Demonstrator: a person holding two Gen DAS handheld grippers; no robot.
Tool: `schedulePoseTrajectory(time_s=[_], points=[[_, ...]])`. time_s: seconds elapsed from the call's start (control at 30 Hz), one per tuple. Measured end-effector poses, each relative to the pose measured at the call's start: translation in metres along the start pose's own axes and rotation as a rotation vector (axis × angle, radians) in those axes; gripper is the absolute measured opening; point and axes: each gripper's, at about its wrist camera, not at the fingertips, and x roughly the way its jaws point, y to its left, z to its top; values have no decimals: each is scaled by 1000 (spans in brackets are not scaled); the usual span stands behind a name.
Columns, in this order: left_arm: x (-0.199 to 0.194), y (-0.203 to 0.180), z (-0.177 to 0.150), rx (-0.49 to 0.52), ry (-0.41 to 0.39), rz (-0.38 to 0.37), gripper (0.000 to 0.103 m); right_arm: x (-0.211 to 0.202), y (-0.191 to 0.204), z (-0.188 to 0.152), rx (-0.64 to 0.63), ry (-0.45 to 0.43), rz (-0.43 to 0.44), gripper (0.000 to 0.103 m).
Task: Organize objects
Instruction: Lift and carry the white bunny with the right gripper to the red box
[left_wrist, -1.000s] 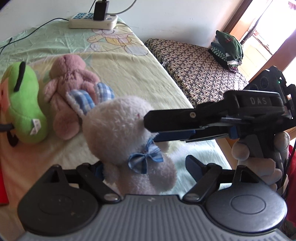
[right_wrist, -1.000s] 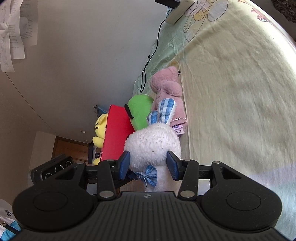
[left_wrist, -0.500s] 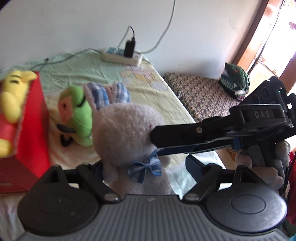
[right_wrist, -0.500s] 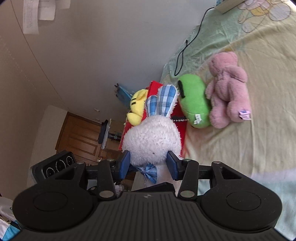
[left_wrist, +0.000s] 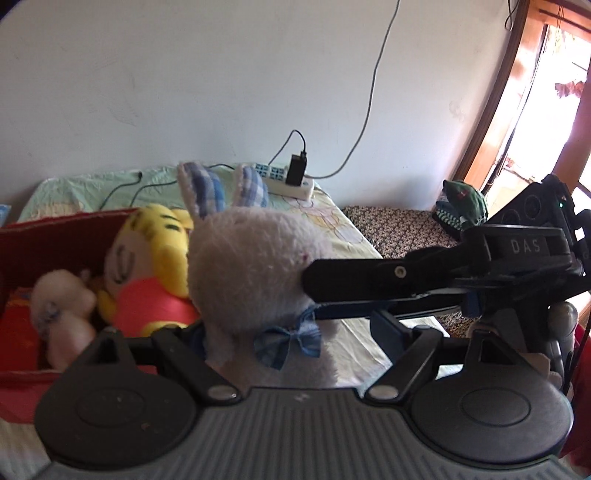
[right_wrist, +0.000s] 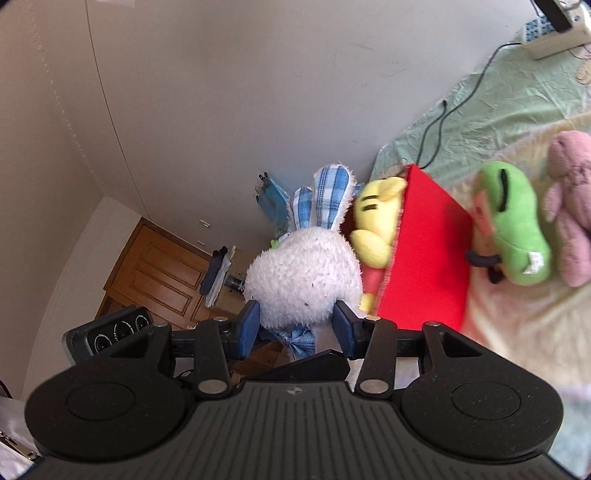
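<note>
Pinching white rabbit plush (right_wrist: 304, 275) between right gripper (right_wrist: 295, 328) pads, left gripper (left_wrist: 291, 332) seemingly spread around it, red box (right_wrist: 424, 266) beside

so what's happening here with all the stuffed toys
A person is tidying plush toys on a bed into a red box. The right gripper is shut on a white bunny with plaid ears, held up beside the box. The left gripper sits open around the bunny's body. A yellow plush is already in the box; a green plush and a pink one lie on the bed.
</note>
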Motion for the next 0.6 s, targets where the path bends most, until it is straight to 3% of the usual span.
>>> schedulePoseTrajectory(time_s=[0.3,0.6], points=[[-35,77,8,27,-26,-8,83,75,32,-10,-17,-58,-11,48],[-47,142,22,20,-16,92,83,153,35,1,36,-22,37,47]])
